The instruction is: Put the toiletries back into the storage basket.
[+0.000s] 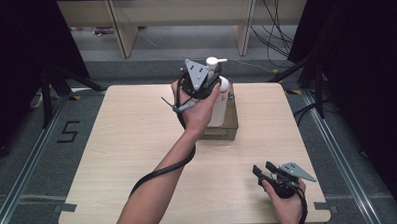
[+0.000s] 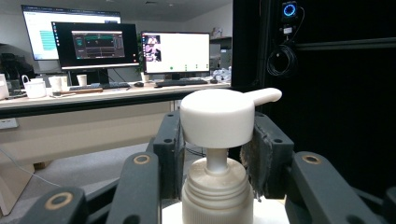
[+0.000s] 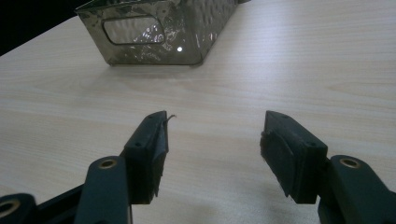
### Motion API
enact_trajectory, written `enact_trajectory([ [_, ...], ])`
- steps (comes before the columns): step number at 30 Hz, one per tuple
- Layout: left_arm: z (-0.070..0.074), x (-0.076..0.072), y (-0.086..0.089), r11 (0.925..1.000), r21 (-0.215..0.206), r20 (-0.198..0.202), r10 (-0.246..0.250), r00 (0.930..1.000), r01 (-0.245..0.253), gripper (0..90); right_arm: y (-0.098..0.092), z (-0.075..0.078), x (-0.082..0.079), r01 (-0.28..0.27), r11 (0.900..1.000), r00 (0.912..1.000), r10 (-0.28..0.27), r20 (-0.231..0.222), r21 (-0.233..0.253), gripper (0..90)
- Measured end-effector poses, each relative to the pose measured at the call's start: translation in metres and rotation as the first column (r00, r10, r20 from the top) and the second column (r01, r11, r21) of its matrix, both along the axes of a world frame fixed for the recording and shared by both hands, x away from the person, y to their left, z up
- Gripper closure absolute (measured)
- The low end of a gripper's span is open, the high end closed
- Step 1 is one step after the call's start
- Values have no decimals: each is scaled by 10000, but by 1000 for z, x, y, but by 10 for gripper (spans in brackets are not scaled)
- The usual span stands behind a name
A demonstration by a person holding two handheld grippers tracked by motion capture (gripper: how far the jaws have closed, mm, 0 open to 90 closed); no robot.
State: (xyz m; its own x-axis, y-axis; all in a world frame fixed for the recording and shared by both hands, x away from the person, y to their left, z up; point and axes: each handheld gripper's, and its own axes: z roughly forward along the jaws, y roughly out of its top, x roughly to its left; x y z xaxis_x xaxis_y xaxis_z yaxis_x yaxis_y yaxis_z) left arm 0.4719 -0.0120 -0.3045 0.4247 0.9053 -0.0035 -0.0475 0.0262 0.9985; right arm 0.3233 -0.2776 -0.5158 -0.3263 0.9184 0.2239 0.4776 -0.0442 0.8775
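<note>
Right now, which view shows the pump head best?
The left gripper view: the white pump head sits close and sharp between the left tool's jaws, spout pointing right. The high view shows it small and distant above the hand.

This is a lab or office set up for recording. Black curtains [image 1: 14,43] and stands [image 1: 48,92] surround a wooden table [image 1: 132,144] on a grey carpet with floor rails [image 1: 19,193]. Behind it, a desk [image 2: 93,95] carries computer monitors [image 2: 175,52], a keyboard [image 2: 180,82] and cups [image 2: 35,87].
</note>
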Motion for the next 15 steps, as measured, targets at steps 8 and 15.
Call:
enact_trajectory([
  [8,-4,4,-1,10000,3,-87,-76,9999,76,594,0,0,0,-16,10000,10000,16,-8,-11,418],
  [15,-8,7,-2,9999,28,-195,-125,9997,125,593,0,0,0,-12,10000,10000,12,1,-20,418],
])
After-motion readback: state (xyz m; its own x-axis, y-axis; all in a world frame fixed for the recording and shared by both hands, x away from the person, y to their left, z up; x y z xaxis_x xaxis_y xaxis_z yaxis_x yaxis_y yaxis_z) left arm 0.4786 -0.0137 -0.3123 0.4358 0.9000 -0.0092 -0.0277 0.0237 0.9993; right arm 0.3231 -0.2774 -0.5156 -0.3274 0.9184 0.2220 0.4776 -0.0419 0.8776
